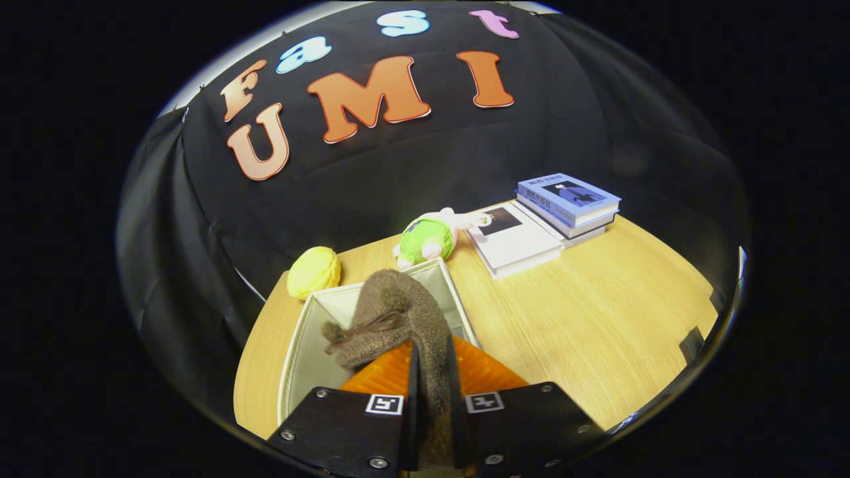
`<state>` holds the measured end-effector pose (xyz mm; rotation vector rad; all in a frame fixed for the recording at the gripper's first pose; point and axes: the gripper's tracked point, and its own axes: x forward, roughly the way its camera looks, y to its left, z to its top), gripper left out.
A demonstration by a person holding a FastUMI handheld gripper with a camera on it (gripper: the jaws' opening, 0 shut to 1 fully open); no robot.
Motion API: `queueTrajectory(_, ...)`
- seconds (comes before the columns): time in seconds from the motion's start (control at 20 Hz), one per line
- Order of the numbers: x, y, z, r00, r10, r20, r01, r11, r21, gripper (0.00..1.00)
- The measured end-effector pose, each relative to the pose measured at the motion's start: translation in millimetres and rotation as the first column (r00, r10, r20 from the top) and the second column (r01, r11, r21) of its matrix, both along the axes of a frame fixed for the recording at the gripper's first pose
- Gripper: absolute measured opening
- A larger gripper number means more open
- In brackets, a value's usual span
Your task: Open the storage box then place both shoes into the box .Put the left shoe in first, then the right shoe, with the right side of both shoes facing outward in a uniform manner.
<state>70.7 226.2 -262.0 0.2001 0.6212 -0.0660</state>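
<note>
Wooden table [597, 318] – open storage box [302, 345] ahead.
Gripper [431, 392] pinches a fuzzy brown shoe [398, 318] over the box; books [568, 206] at two o'clock.

the shoe [398, 318] is fuzzy grey-brown with a darker brown bow, the storage box [299, 345] pale cream-grey, the table [584, 332] light wood grain, the round toy [313, 271] yellow, the plush toy [428, 238] lime green and cream, the books [568, 202] blue and white
</note>
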Motion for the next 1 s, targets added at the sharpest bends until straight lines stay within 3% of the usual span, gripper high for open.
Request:
queueTrajectory(0.15,0,-1,20,0.999,0.016,0.047,-0.017,1.0,0.007,0.46)
queueTrajectory(0.3,-4,-15,45,0.995,0.032,0.091,-0.028,0.998,-0.054,0.95)
queueTrajectory(0.5,-12,-29,78,0.986,0.085,0.142,-0.074,0.994,-0.081,0.99)
queueTrajectory(1.0,-42,-113,173,0.942,0.087,0.325,-0.035,0.986,-0.161,0.98)
